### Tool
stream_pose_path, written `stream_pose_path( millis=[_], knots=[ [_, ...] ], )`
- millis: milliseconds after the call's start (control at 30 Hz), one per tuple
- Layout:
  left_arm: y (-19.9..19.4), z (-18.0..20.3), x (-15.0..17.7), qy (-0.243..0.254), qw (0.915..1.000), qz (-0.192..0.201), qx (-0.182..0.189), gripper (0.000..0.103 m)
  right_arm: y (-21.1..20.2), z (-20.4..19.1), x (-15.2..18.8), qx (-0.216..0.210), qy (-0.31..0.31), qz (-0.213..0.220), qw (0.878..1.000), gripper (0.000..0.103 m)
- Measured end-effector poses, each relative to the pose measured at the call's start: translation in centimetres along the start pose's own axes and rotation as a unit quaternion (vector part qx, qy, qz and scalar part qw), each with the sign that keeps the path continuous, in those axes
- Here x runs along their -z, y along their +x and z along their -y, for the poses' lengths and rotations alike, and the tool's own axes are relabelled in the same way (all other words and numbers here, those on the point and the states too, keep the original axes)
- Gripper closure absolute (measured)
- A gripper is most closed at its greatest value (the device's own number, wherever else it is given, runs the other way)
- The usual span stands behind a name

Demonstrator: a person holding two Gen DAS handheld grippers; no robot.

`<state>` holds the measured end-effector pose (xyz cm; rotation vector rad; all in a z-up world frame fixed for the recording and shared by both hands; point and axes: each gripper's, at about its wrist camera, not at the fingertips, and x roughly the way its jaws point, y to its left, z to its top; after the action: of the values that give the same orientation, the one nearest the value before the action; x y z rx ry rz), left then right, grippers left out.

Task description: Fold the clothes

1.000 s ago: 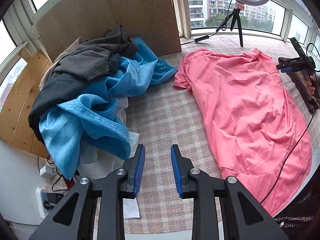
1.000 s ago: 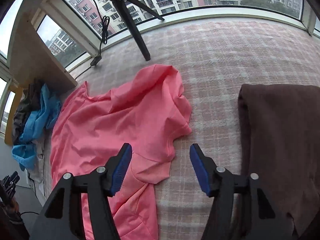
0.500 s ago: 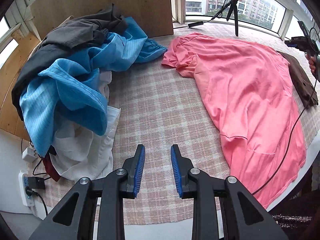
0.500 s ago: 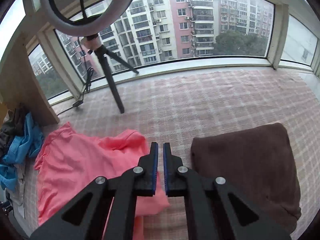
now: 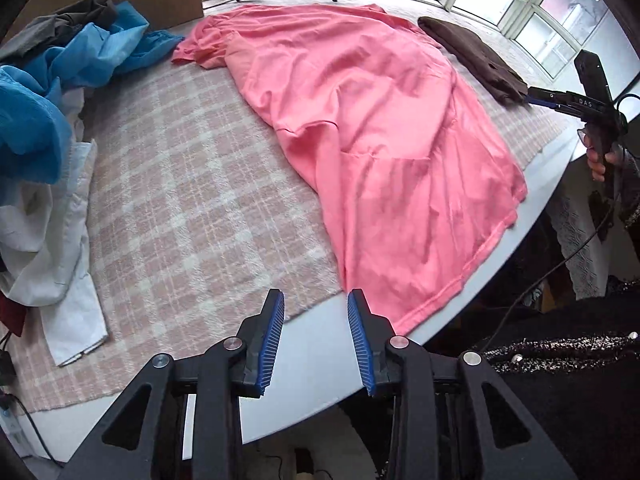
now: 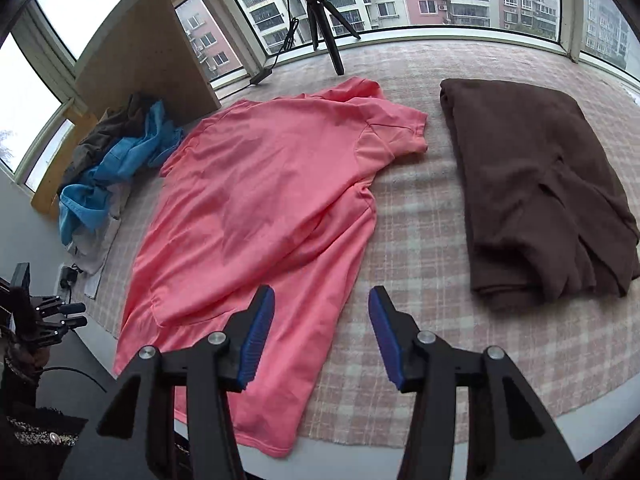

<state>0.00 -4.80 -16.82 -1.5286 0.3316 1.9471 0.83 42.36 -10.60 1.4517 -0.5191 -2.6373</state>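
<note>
A pink T-shirt [image 5: 372, 128] [image 6: 256, 208] lies spread on the checked cloth [image 5: 192, 200], its hem hanging over the table's near edge. My left gripper [image 5: 316, 304] hovers by the hem's left corner, jaws opening, nothing between them. My right gripper [image 6: 322, 300] hangs over the shirt's right side near the hem, jaws opening and empty. The right gripper [image 5: 560, 100] also shows at the right edge of the left wrist view, held by a hand. A folded brown garment [image 6: 536, 192] [image 5: 476, 52] lies to the right of the shirt.
A heap of blue, grey and white clothes [image 5: 52, 92] [image 6: 112, 160] fills the table's left side. A ring-light tripod [image 6: 324, 20] stands at the back by the windows, next to a wooden board [image 6: 148, 56]. Cables and a power strip [image 6: 68, 276] lie past the left edge.
Both grippers came back to the table's near edge, by the pink shirt's hem. The right gripper's jaws went from wide to shut and are apart again. The left jaws stand a little wider.
</note>
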Motion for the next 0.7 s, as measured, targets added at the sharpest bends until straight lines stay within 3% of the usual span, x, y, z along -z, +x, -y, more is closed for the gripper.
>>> stream_pose_path(
  millis=[67,233,333,400,567,600,633,667,700],
  knots=[
    [1.6,1.1,0.4,0.015,0.9997,-0.013,0.011,0.071,-0.5,-0.5,3.4,0.020,0.000,0.001,1.000,0.048],
    [4.6,2.9,0.6,0.032,0.9991,-0.023,0.017,0.072,1.2,-1.6,8.0,0.041,-0.030,-0.055,0.997,0.048],
    [5.6,3.3,0.6,0.020,0.9996,-0.016,0.013,0.081,2.2,-2.4,9.0,0.052,-0.075,-0.069,0.993,0.048],
    [5.9,3.6,0.4,0.001,0.9993,-0.020,0.032,0.101,2.9,-2.6,8.9,0.046,-0.087,-0.069,0.993,0.048],
    [4.4,4.1,-0.2,-0.036,0.9992,0.004,0.020,0.103,5.9,-3.2,8.9,0.007,-0.111,-0.094,0.989,0.048],
    [3.6,4.1,-0.3,-0.045,0.9987,0.015,0.019,0.103,6.0,-3.5,8.8,0.004,-0.120,-0.085,0.989,0.053],
    [2.4,3.8,-0.4,-0.057,0.9978,0.030,0.016,0.103,5.8,-3.7,8.6,-0.007,-0.119,-0.081,0.990,0.080],
    [1.1,3.6,-0.6,-0.070,0.9965,0.045,0.012,0.103,5.7,-3.7,8.4,-0.025,-0.112,-0.082,0.990,0.096],
    [-0.5,3.3,-0.8,-0.077,0.9949,0.064,0.003,0.103,5.1,-3.9,8.0,-0.035,-0.106,-0.075,0.991,0.100]
  ],
)
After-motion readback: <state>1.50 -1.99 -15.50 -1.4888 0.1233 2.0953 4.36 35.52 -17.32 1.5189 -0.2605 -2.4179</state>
